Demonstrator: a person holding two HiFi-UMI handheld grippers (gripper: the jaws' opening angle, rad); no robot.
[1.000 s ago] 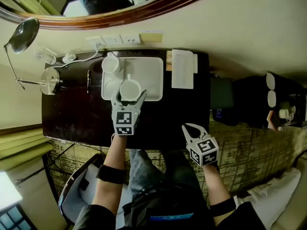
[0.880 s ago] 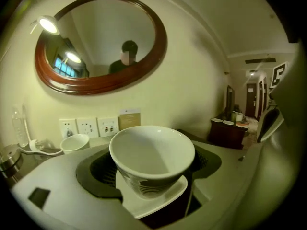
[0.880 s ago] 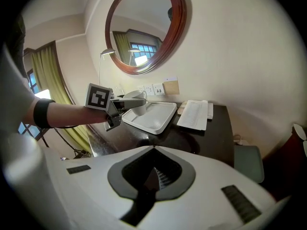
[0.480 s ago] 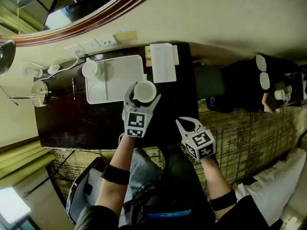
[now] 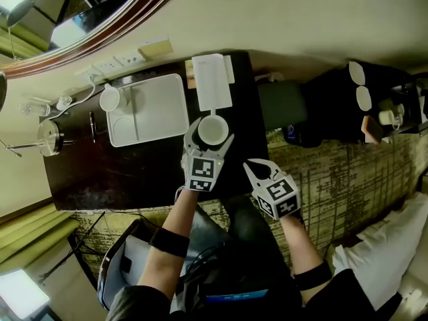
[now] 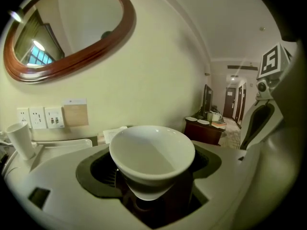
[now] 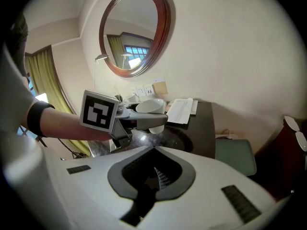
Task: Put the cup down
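**A:** What has changed since a second ago?

**B:** The cup (image 6: 152,152) has left the tray (image 5: 164,92). A second ago my left gripper (image 5: 212,136) had it over the tray's near side. Now it sits to the right of the tray, above the dark table (image 5: 120,172) and just on my side of the sheet of paper (image 5: 212,82).

**A:** And the grip on it?

**B:** Unchanged. My left jaws stand wide apart around the lower body of the cup and pinch it from both sides. The cup is upright with its mouth open to the ceiling, and it looks empty and white inside.

**A:** Is it down yet?

**B:** No. The right gripper view shows its base hanging clear of the glossy tabletop, so it touches nothing but my jaws.

**A:** Your other hand?

**B:** My right gripper (image 5: 259,168) has its jaws pressed together with nothing between them, the same as a second ago. It hangs off the table's near right corner, close beside the left gripper but apart from it, and points up towards the held cup.

**A:** What lies further out?

**B:** A second cup (image 5: 110,99) stands at the tray's far left corner. Beyond the table is the wall, with a row of sockets (image 6: 41,118) and the oval mirror (image 6: 67,28) in its dark wooden frame. To my right, patterned carpet (image 5: 348,172) runs off towards a low dark cabinet (image 6: 204,128).
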